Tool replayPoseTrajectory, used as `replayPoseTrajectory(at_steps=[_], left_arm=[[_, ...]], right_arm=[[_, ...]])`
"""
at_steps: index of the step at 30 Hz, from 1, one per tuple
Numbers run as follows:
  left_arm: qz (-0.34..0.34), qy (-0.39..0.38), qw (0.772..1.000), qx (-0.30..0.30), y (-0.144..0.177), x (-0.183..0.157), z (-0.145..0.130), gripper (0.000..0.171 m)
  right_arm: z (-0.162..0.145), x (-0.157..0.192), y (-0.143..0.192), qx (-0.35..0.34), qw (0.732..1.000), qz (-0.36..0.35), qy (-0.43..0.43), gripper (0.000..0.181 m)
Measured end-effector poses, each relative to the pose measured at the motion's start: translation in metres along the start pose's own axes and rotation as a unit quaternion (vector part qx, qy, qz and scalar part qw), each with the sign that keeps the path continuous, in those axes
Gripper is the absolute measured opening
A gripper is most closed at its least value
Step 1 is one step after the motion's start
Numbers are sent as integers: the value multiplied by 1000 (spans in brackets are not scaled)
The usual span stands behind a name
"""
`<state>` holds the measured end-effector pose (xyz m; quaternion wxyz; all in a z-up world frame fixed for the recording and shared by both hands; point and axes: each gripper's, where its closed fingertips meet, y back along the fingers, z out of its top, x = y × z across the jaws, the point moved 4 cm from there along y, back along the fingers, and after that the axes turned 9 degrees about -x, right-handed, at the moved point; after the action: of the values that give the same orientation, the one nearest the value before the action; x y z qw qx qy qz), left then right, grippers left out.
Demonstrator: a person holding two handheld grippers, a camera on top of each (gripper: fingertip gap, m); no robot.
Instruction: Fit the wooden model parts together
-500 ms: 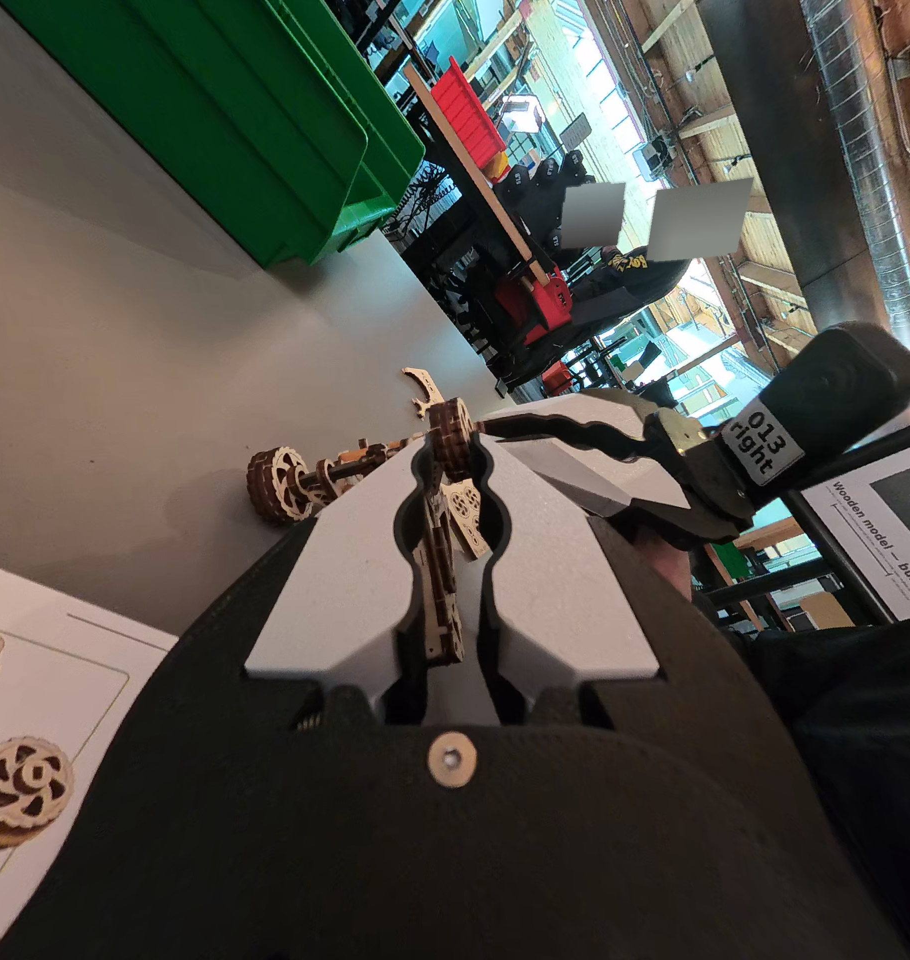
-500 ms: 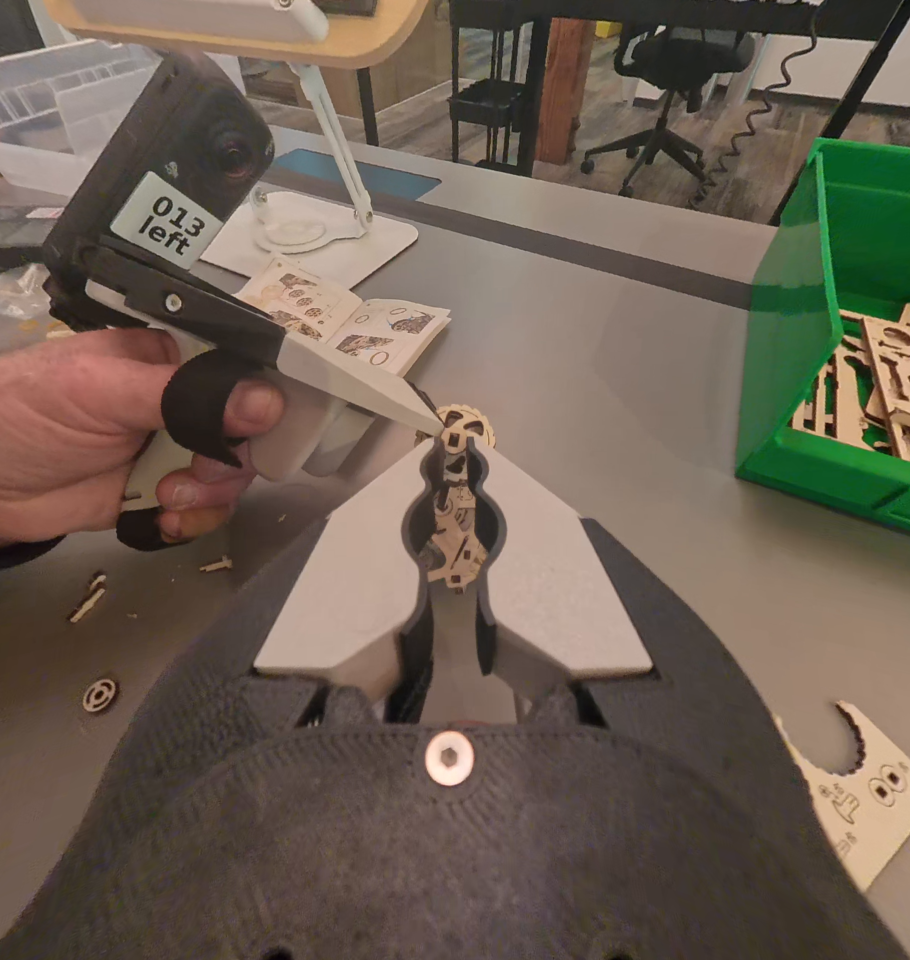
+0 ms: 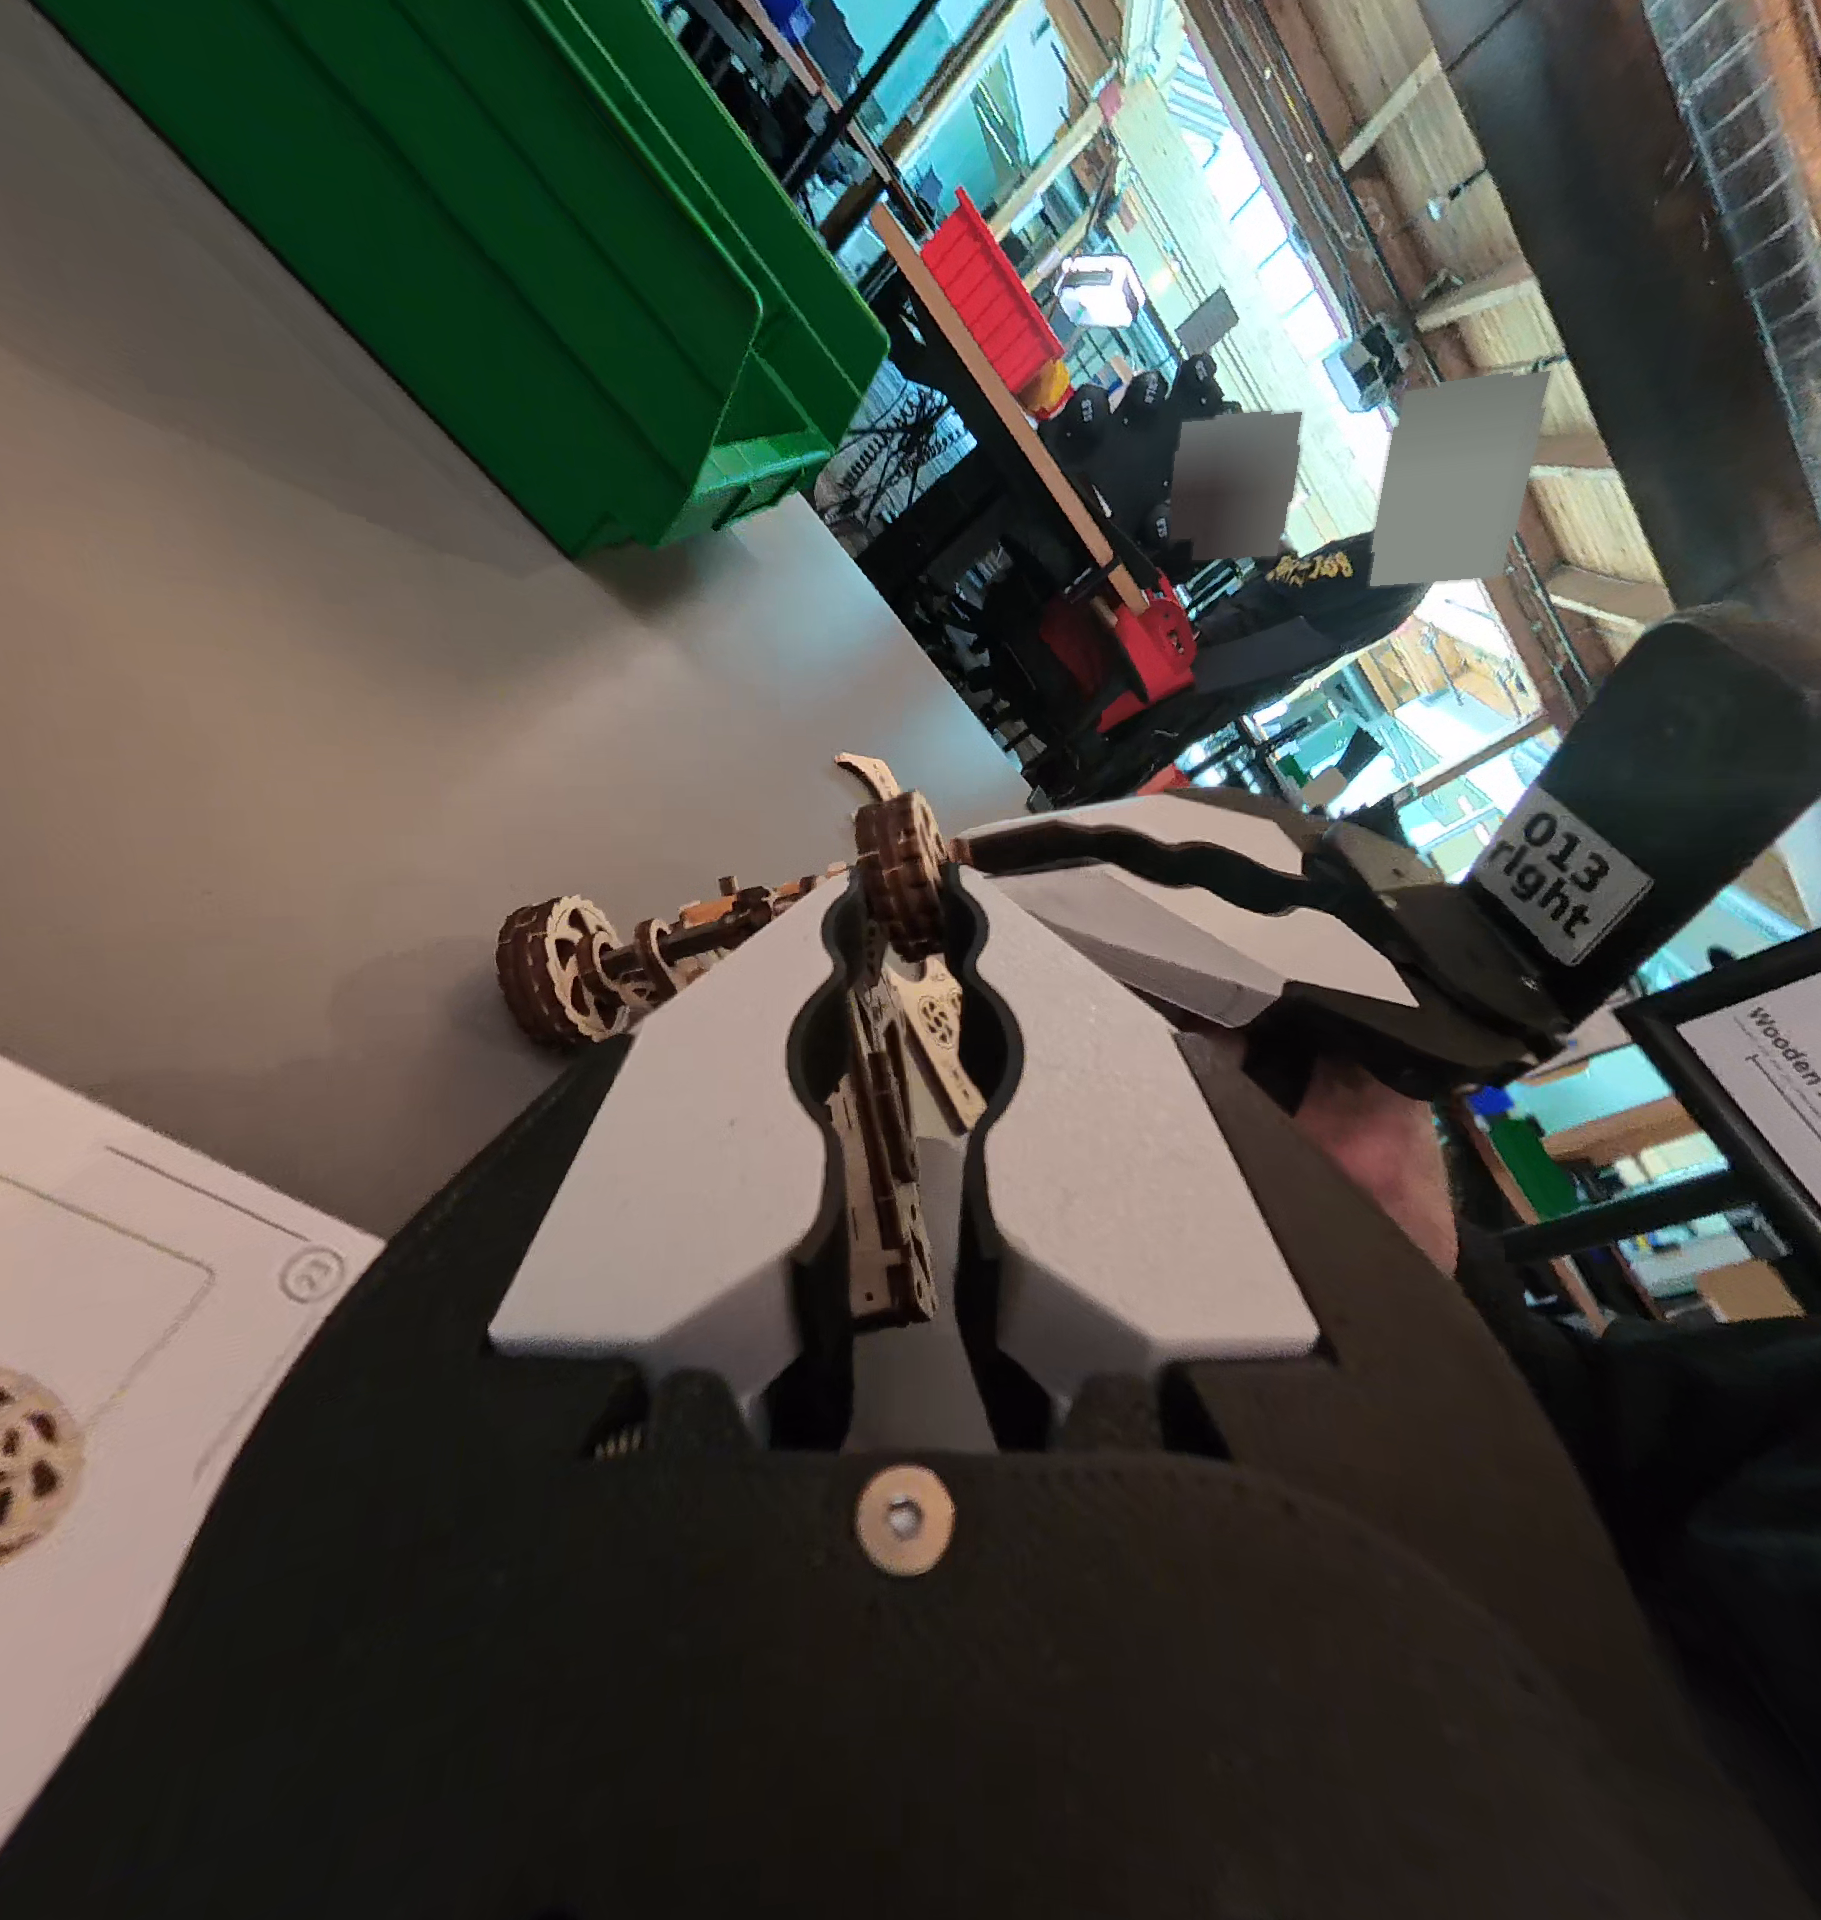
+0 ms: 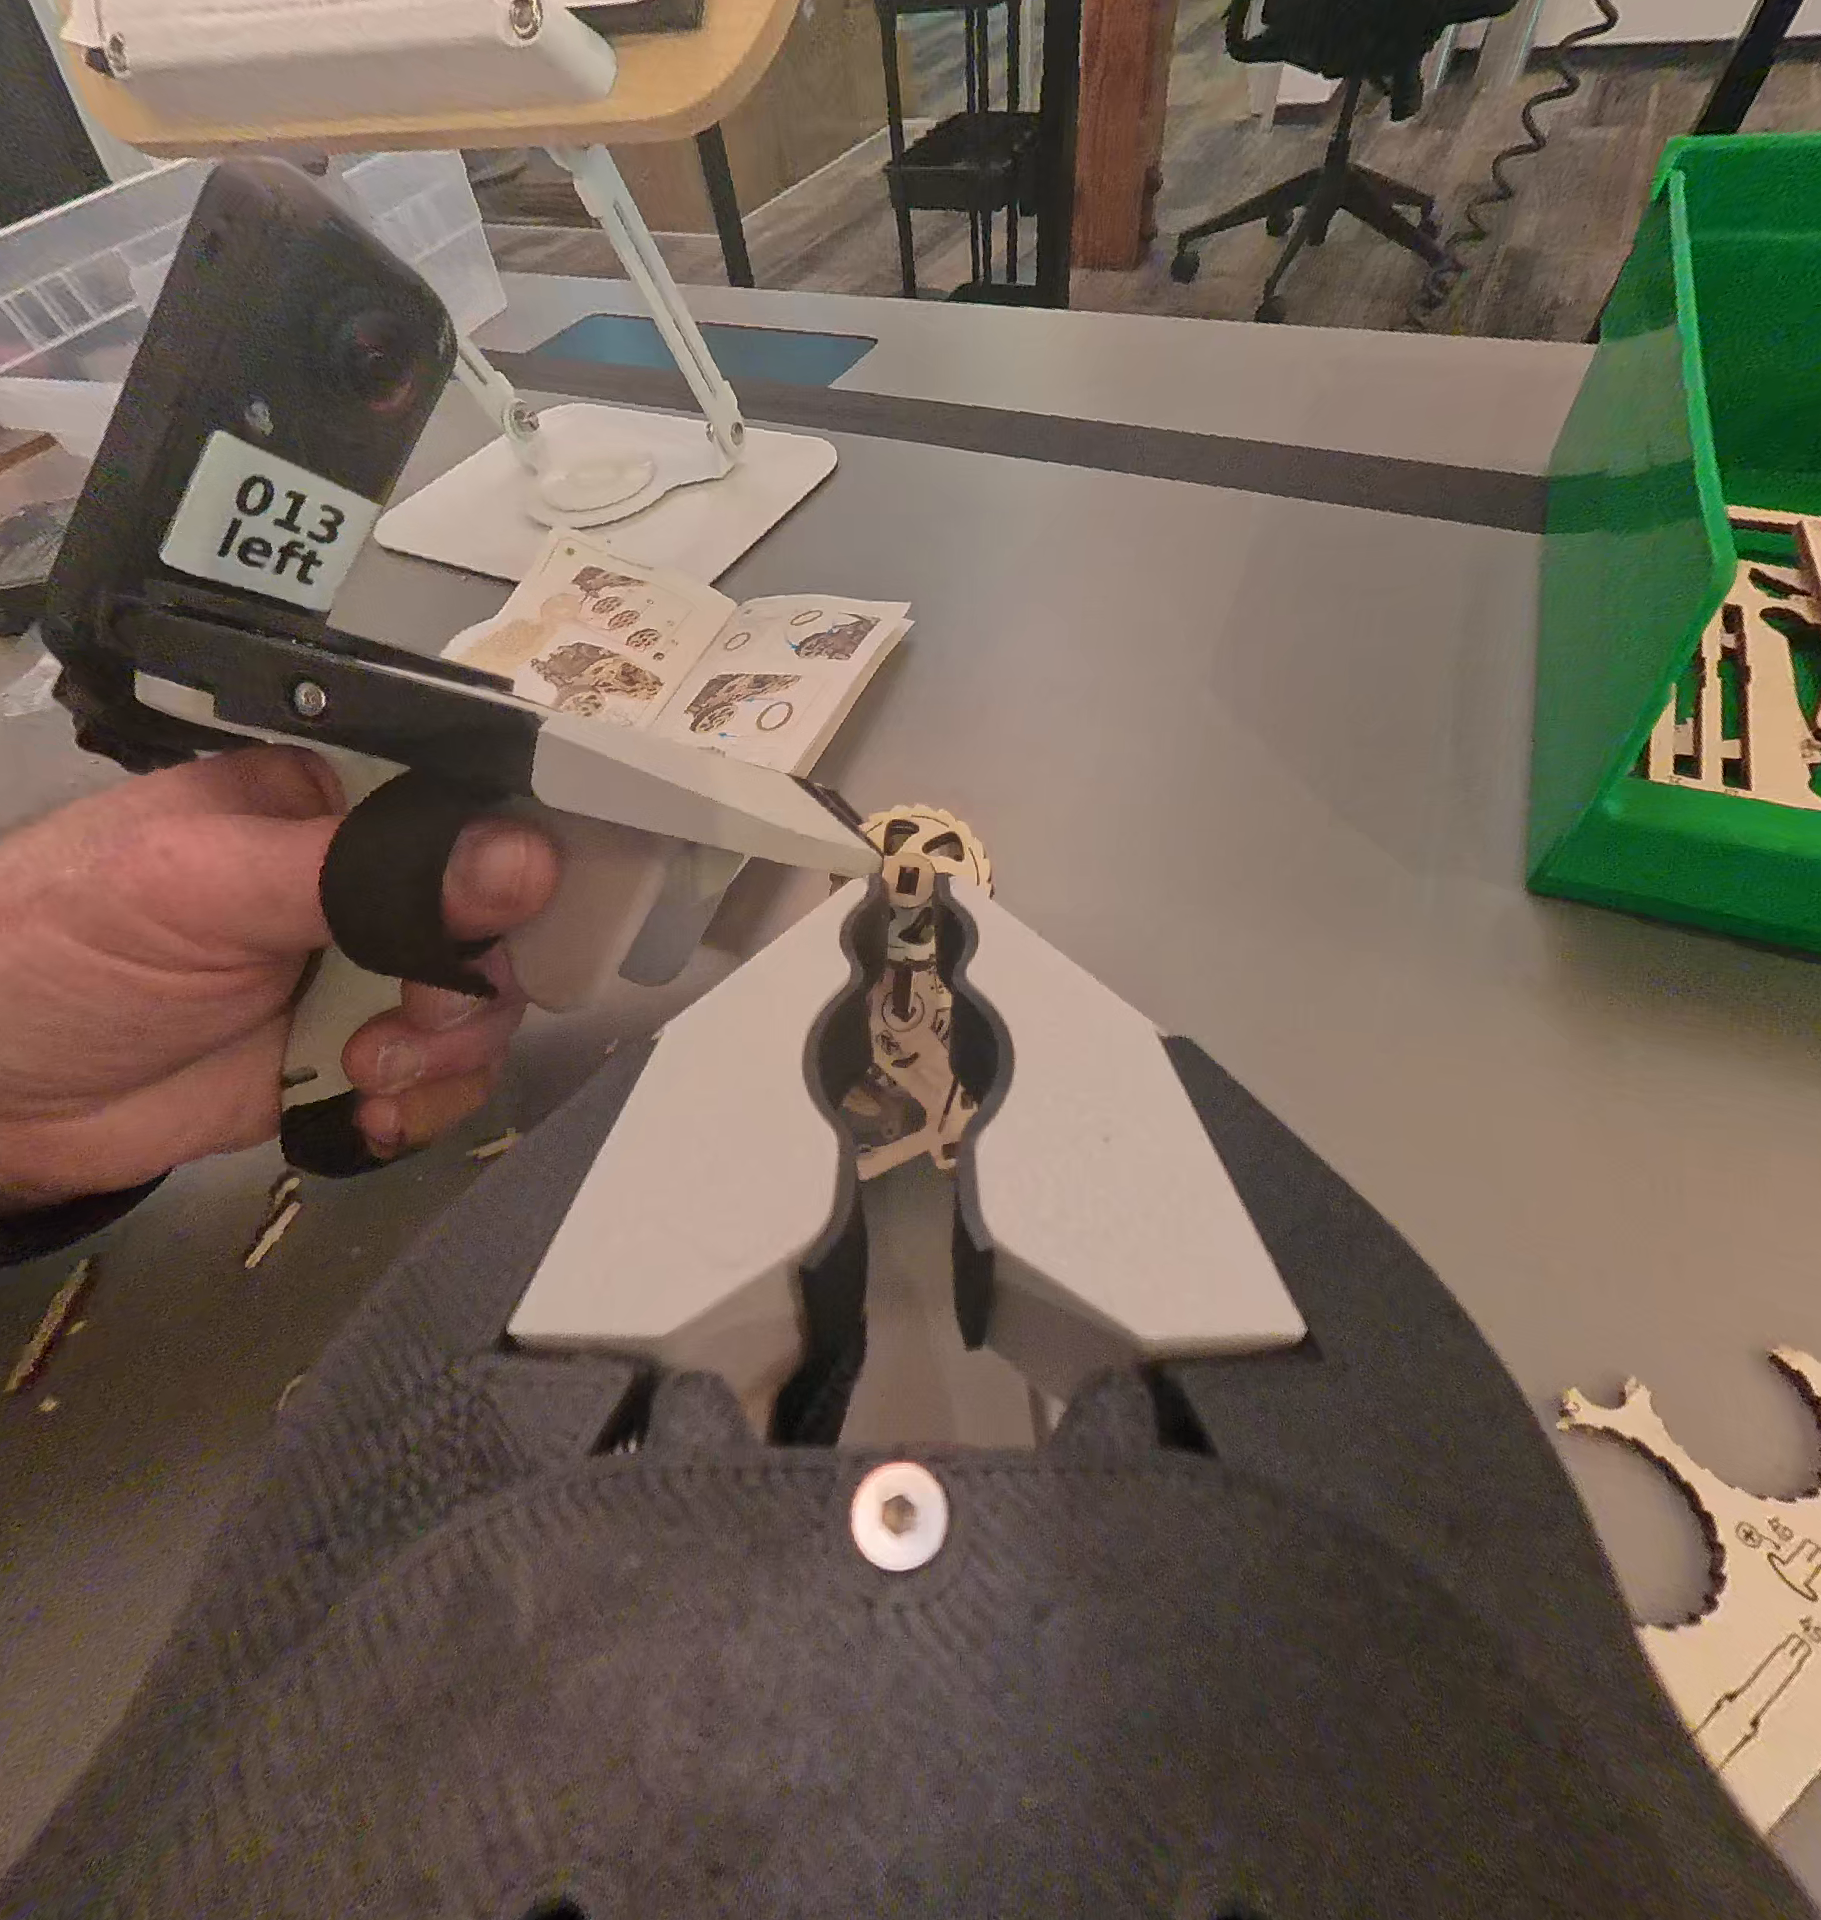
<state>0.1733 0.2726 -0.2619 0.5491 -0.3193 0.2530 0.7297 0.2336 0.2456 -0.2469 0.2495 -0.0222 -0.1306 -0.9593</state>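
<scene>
your left gripper (image 3: 901, 894) and right gripper (image 4: 911, 883) are both clamped narrow on the same wooden model (image 3: 885, 1122), held above the grey table (image 4: 1249, 790); their tips meet at its toothed wheel (image 4: 937, 847). the green bin (image 4: 1654, 623) at your right holds cut-out wooden sheets (image 4: 1810, 665). an open booklet (image 4: 698, 665) lies beyond your left gripper.
</scene>
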Motion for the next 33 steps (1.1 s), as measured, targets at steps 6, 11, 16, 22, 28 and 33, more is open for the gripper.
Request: replayPoseTrajectory(at_steps=[6, 11, 16, 22, 28, 33], left_arm=[[21, 18, 999, -34, 1, -11, -12, 11], [7, 29, 999, -31, 4, -13, -14, 13], [-4, 34, 999, -13, 2, -10, -4, 30], [0, 18, 1000, 23, -4, -8, -5, 17], [-7, 15, 999, 28, -2, -7, -5, 16], [-17, 17, 999, 38, -2, -8, -6, 16]], right_arm=[[-1, 1, 8, 18, 1000, -4, -14, 6], [-1, 4, 10, 35, 999, -7, -4, 6], [0, 6, 8, 44, 999, -10, 12, 6], [-1, 5, 8, 36, 999, -1, -2, 6], [1, -8, 12, 2, 993, 65, -95, 21], [-6, -16, 4, 1, 962, 173, -213, 11]])
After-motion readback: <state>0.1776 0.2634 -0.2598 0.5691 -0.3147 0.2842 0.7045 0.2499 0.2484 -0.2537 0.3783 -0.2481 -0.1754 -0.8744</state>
